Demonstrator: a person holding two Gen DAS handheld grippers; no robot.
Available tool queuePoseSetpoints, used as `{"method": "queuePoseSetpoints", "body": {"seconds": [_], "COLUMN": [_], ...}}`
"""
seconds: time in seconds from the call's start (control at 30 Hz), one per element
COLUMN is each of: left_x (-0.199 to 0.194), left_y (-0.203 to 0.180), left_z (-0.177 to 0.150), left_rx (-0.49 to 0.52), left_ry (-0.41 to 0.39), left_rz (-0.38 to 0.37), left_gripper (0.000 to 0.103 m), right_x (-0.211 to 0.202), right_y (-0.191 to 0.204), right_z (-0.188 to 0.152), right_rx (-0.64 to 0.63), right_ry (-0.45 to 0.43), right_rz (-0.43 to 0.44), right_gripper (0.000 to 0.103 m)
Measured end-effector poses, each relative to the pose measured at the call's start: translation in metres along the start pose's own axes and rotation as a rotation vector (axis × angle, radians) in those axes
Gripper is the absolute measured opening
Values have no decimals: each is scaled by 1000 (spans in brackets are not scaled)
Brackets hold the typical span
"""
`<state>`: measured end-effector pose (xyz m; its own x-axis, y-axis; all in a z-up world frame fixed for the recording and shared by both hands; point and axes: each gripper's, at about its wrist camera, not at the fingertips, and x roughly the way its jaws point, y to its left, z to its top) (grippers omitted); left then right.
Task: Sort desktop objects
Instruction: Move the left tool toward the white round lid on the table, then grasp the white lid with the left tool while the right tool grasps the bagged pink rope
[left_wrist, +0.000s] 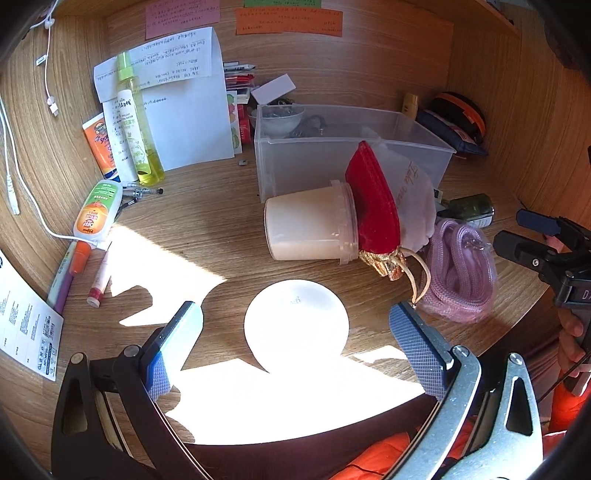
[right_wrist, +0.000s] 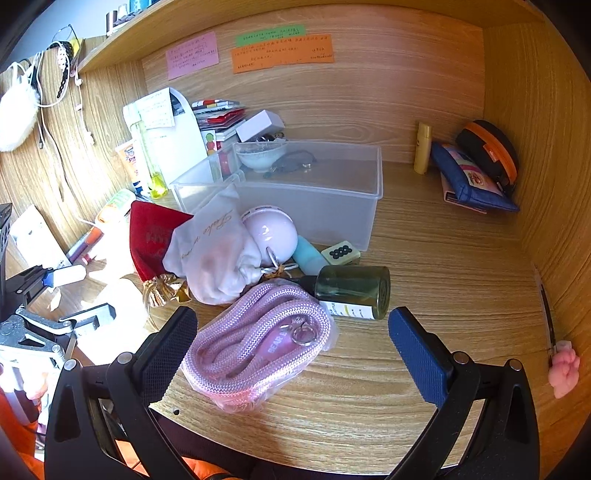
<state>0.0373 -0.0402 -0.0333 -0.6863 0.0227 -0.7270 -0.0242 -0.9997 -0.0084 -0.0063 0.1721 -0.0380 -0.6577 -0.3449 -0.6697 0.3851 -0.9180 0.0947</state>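
Left gripper (left_wrist: 295, 332) and right gripper (right_wrist: 291, 332) hover low, jaws spread wide, both empty.

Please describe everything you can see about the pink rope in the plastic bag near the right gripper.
The pink rope is a thick braided cord, coiled in several loops and packed in a clear, thin plastic bag. A pink tag with white letters and a metal ring lie on top of the coils. The pack lies flat on the wooden desk, near its front edge, between the open fingers of the right gripper, which do not seem to touch it. Its far end meets the white pouch and the dark green bottle.
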Motion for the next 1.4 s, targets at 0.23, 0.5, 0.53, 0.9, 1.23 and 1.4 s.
{"method": "queuePoseSetpoints", "body": {"seconds": [0.23, 0.5, 0.53, 0.9, 1.23, 1.4], "left_x": [6, 22, 23, 34, 38, 38], "left_y": [4, 6, 7, 8, 2, 2], "left_z": [-11, -17, -18, -16, -17, -17], "left_rx": [-22, -26, -27, -29, -16, -22], "left_ry": [15, 45, 45, 23, -5, -13], "left_rz": [-17, -28, -28, -13, 22, 38], "left_gripper": [103, 86, 86, 78, 65, 65], "right_x": [26, 50, 53, 67, 65, 58], "right_y": [5, 17, 16, 19, 21, 18], "right_z": [-10, -15, -15, -8, -9, -11], "right_rx": [95, 141, 153, 148, 65, 43], "right_ry": [109, 153, 157, 168, 145, 131], "right_rz": [32, -34, -35, -122, -90, -69], "right_gripper": [103, 103, 103, 103, 95, 82]}}
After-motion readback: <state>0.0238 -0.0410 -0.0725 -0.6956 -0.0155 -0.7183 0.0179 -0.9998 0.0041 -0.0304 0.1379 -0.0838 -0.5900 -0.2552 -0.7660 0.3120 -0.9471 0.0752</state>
